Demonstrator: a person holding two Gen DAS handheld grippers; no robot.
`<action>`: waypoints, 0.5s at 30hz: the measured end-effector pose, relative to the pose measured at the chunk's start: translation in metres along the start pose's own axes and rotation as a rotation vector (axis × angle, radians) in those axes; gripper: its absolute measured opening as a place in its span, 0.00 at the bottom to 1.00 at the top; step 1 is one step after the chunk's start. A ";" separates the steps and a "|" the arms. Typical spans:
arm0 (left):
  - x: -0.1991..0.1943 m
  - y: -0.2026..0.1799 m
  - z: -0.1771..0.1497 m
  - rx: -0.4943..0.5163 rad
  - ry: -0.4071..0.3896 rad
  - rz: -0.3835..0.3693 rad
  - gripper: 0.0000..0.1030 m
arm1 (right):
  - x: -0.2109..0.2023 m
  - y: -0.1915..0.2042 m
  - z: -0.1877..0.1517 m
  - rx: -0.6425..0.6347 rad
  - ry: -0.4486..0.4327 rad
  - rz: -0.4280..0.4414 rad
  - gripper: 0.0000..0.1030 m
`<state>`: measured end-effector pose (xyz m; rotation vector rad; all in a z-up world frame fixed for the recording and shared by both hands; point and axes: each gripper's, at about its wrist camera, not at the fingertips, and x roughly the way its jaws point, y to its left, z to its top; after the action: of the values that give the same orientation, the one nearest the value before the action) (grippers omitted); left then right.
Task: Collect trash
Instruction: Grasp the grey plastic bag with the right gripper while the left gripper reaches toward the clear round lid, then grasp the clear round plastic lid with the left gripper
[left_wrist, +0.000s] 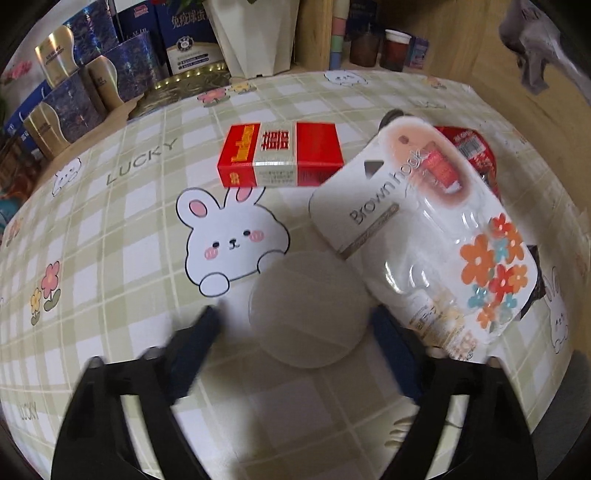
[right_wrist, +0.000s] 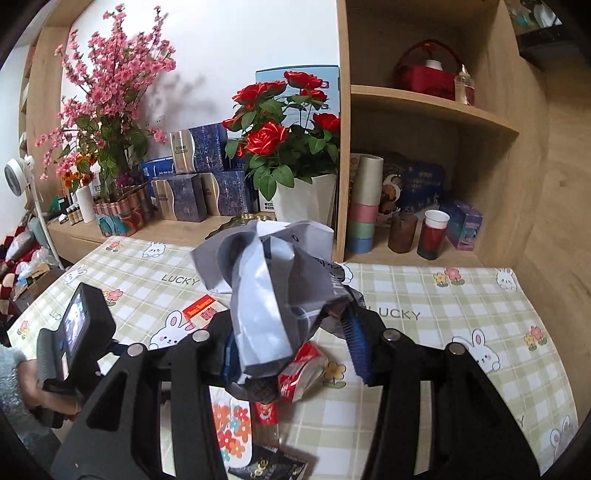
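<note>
My left gripper (left_wrist: 295, 332) points down at the check tablecloth (left_wrist: 129, 236). A round translucent lid (left_wrist: 308, 310) lies between its blue pads (left_wrist: 201, 343); a gap shows on the lid's left side, so the jaws stand open around it. My right gripper (right_wrist: 293, 347) is shut on a crumpled grey and white plastic bag (right_wrist: 273, 291), held up above the table; the same bag (left_wrist: 535, 44) shows at the top right of the left wrist view. On the table lie a red cigarette box (left_wrist: 280, 155), a white hook blister card (left_wrist: 424, 236) and a red wrapper (left_wrist: 469, 147).
Beneath the held bag lie the red wrapper (right_wrist: 301, 373), the flowered card (right_wrist: 232, 432) and a dark packet (right_wrist: 273, 467). Blue gift boxes (left_wrist: 74, 96) and a white flower pot (right_wrist: 306, 199) stand behind the table. Cups (right_wrist: 430, 232) sit on the wooden shelf.
</note>
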<state>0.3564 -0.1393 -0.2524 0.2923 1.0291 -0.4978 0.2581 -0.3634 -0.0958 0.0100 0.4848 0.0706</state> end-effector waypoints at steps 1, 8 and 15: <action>-0.001 0.000 0.001 -0.001 0.001 -0.007 0.62 | -0.002 -0.001 -0.002 0.008 0.002 0.004 0.47; -0.022 0.005 -0.013 -0.050 -0.021 -0.055 0.61 | -0.020 -0.003 -0.012 0.053 0.012 0.024 0.47; -0.080 0.006 -0.042 -0.138 -0.121 -0.091 0.62 | -0.041 0.001 -0.026 0.088 0.038 0.041 0.47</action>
<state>0.2947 -0.0939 -0.2034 0.0918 0.9565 -0.5179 0.2097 -0.3653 -0.0998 0.1054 0.5259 0.0895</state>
